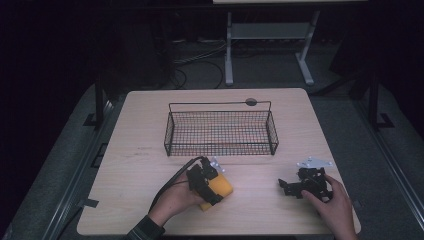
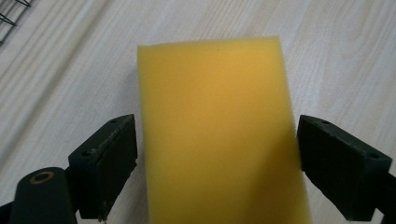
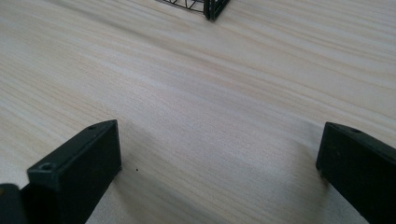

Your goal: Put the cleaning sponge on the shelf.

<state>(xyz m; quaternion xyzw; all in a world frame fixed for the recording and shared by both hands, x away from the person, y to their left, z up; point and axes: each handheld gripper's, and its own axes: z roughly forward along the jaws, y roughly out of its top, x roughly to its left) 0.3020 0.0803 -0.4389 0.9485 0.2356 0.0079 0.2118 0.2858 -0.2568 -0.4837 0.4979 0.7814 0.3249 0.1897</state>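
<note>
Left gripper (image 2: 217, 154) straddles the yellow sponge (image 2: 219, 135) on the table (image 1: 150, 130) before the wire basket (image 1: 220, 131); jaws appear to touch its sides, grip unconfirmed. Right gripper (image 3: 219, 158) rests wide open, empty.

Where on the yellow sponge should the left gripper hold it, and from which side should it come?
Probably across the two long side faces of the yellow sponge, coming from above. It lies flat on the table, and the open left gripper already straddles its narrow width, one jaw beside each long edge.

Pale wooden table (image 1: 150, 200), black wire basket (image 1: 220, 132) at its back-centre, yellow sponge (image 1: 220, 189) near front
</note>
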